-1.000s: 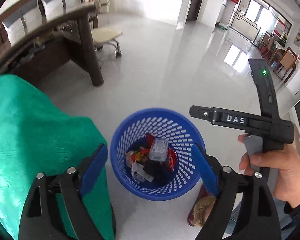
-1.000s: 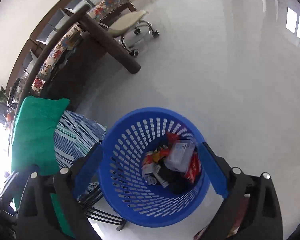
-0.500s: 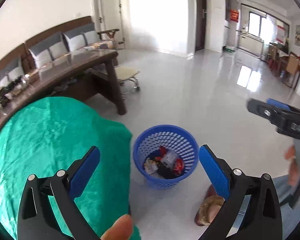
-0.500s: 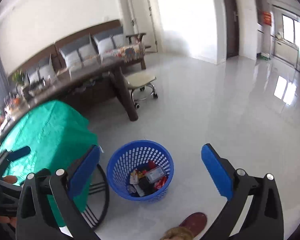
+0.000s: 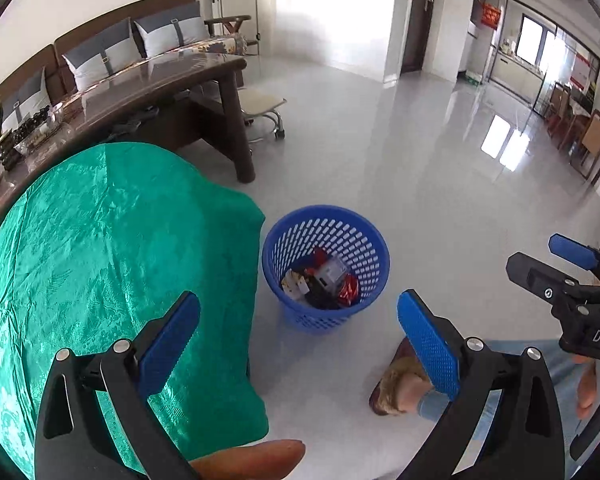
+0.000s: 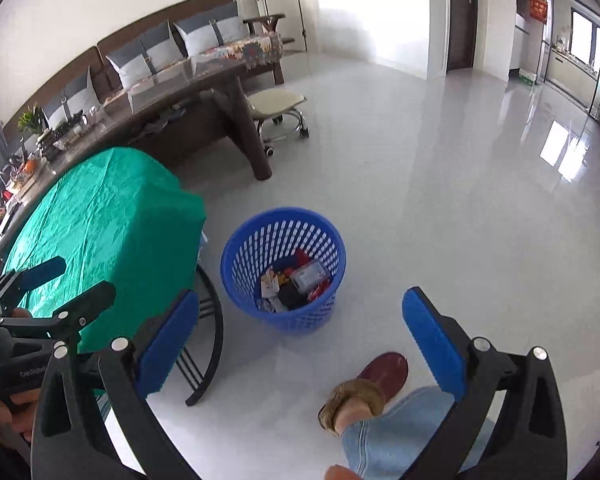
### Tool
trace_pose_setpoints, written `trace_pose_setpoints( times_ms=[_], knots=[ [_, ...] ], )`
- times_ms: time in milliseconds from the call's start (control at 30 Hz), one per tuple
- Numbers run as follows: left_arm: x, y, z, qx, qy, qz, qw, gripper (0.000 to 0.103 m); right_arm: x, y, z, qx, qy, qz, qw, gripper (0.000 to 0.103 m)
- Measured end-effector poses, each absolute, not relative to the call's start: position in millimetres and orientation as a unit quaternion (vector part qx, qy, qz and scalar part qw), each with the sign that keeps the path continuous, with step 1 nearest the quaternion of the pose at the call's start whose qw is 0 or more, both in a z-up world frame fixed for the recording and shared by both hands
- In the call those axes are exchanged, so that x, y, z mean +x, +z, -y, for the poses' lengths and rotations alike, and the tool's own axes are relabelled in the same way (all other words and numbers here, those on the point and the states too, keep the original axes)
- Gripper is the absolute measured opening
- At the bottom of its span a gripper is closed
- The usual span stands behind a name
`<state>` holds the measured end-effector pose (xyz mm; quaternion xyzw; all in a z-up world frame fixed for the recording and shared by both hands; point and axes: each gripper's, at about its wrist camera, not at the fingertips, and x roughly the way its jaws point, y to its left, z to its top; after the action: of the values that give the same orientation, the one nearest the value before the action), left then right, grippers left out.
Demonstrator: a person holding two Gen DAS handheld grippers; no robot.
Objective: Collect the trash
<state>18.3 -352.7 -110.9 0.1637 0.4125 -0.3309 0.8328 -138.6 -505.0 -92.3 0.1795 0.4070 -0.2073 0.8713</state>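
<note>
A blue perforated wastebasket (image 5: 326, 266) (image 6: 283, 270) stands on the white floor and holds several wrappers and a small clear box (image 5: 330, 271) (image 6: 307, 274). My left gripper (image 5: 298, 342) is open and empty, held high above and short of the basket. My right gripper (image 6: 300, 338) is likewise open with nothing between its blue pads. In the left wrist view the right gripper (image 5: 568, 268) shows at the right edge; the left gripper (image 6: 36, 284) shows at the left edge of the right wrist view.
A table under a green cloth (image 5: 100, 260) (image 6: 96, 228) stands left of the basket, on black metal legs (image 6: 208, 344). A dark wooden table (image 5: 160, 88), a rolling stool (image 6: 278, 106) and a sofa lie beyond. A person's slippered foot (image 6: 364, 388) is near the basket.
Both grippers have risen and pulled back from the basket, which now looks smaller and farther. Both stayed open and empty.
</note>
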Motion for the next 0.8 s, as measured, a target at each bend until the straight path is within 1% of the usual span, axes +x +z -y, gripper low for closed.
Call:
trace_pose_setpoints(
  times_ms=[267,800],
  knots=[
    [17.9,-112.7,351.2,0.176,-0.319,-0.42,0.831,0.098,-138.2,-103.0,487.5,0.167,-0.209,-0.453,0.851,0.098],
    [21.8,-117.7,355.4,0.181,-0.315,-0.428,0.827,0.098,-134.4,-103.9,483.4,0.17,-0.207,-0.455,0.849,0.098]
  ],
)
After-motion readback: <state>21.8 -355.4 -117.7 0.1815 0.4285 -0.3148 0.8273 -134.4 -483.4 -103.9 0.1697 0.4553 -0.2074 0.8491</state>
